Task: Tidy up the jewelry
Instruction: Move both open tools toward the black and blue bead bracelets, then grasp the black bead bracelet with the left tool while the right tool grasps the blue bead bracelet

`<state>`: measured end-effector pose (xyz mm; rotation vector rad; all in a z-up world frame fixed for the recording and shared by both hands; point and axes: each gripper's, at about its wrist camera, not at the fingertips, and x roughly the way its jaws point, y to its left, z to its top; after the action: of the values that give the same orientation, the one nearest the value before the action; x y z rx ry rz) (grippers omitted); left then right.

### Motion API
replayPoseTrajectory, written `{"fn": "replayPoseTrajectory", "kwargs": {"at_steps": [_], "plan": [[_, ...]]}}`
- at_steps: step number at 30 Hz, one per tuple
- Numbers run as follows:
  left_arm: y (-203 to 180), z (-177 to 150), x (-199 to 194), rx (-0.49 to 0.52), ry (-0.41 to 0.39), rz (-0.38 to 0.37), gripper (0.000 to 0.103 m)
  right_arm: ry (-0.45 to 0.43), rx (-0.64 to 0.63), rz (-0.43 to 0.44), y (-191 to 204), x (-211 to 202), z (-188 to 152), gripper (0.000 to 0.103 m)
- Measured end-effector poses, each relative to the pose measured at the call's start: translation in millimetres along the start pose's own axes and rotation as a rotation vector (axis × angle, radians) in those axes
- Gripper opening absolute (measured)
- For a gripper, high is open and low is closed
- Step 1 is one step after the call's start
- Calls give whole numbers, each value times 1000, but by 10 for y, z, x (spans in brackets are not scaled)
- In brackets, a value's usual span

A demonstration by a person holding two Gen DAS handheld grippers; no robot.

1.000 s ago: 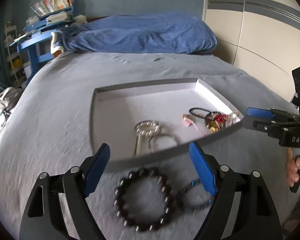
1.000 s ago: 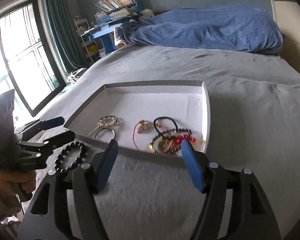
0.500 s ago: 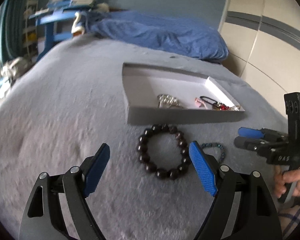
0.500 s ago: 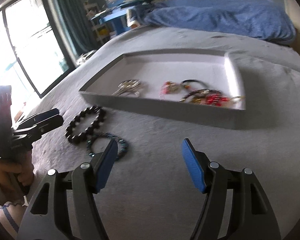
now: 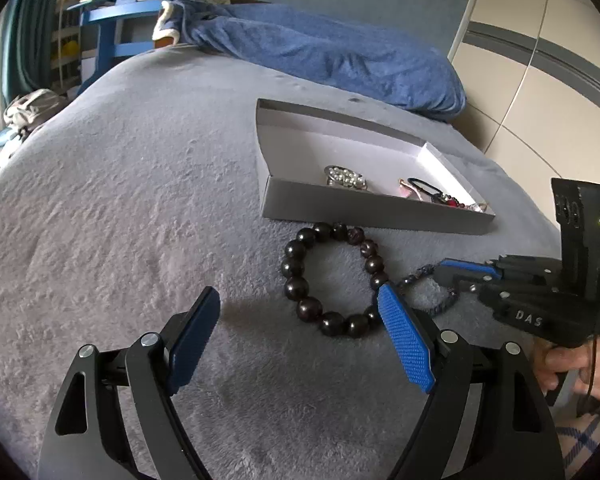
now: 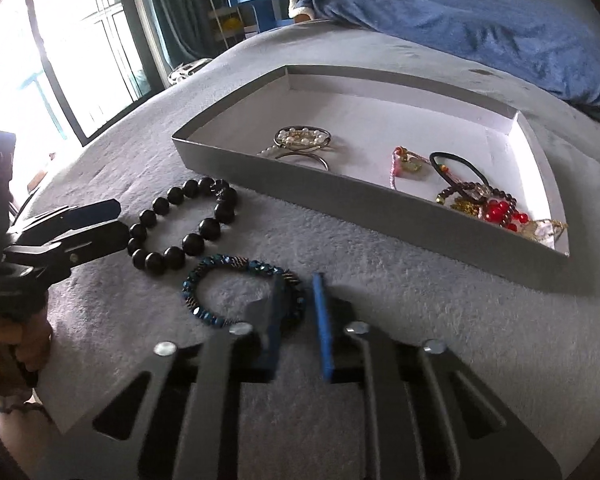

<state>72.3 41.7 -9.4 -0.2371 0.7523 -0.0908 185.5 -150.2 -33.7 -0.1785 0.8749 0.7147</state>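
Observation:
A grey tray [image 5: 372, 216] [image 6: 340, 196] with a white inside lies on the bed and holds several pieces of jewelry [image 6: 476, 196]. In front of it lie a dark beaded bracelet [image 5: 332, 276] [image 6: 184, 226] and a small blue beaded bracelet [image 6: 236, 288] [image 5: 440, 304]. My left gripper [image 5: 300, 336] is open, just short of the dark bracelet. My right gripper [image 6: 298, 304] [image 5: 460, 270] has its jaws nearly closed around the blue bracelet's right side on the bed.
A blue blanket [image 5: 332, 56] is heaped at the far end of the grey bed [image 5: 140, 200]. A blue desk [image 5: 112, 12] and a window [image 6: 60, 40] stand to the left, a wardrobe [image 5: 540, 80] to the right.
Both grippers have pulled back from the tray and come down toward the bracelets. My right gripper has closed from wide open onto the blue bracelet's right side.

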Motion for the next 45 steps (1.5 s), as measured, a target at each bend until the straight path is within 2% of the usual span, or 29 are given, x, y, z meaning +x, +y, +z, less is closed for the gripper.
{"fn": "replayPoseTrajectory", "kwargs": {"at_steps": [7, 10, 14, 17, 23, 25, 27, 32, 34, 36, 45], "plan": [[-21, 2, 38, 9, 18, 7, 80, -30, 35, -43, -238, -211, -134, 6], [-26, 10, 91, 7, 44, 10, 75, -36, 81, -42, -379, -253, -215, 6], [46, 72, 172, -30, 73, -3, 63, -69, 149, -13, -509, -288, -269, 6], [104, 181, 239, -56, 66, -9, 56, -66, 155, -10, -510, -282, -271, 6], [-36, 275, 509, 29, 110, 32, 50, -68, 161, -4, -492, -275, -274, 6], [-61, 264, 518, 45, 110, 54, 42, -67, 159, -5, -488, -272, -276, 7], [-82, 253, 511, 59, 101, 66, 15, -65, 155, -4, -479, -267, -268, 8], [-183, 224, 328, 103, 10, 73, 15, -67, 133, -1, -435, -272, -236, 18], [-153, 204, 284, 81, 12, 57, 15, -71, 131, 8, -422, -277, -204, 26], [-117, 192, 244, 57, 12, 49, 15, -72, 123, 19, -398, -270, -167, 29], [-11, 163, 230, -8, 43, 30, 15, 16, 28, 32, -130, -8, -27, 31]]}}
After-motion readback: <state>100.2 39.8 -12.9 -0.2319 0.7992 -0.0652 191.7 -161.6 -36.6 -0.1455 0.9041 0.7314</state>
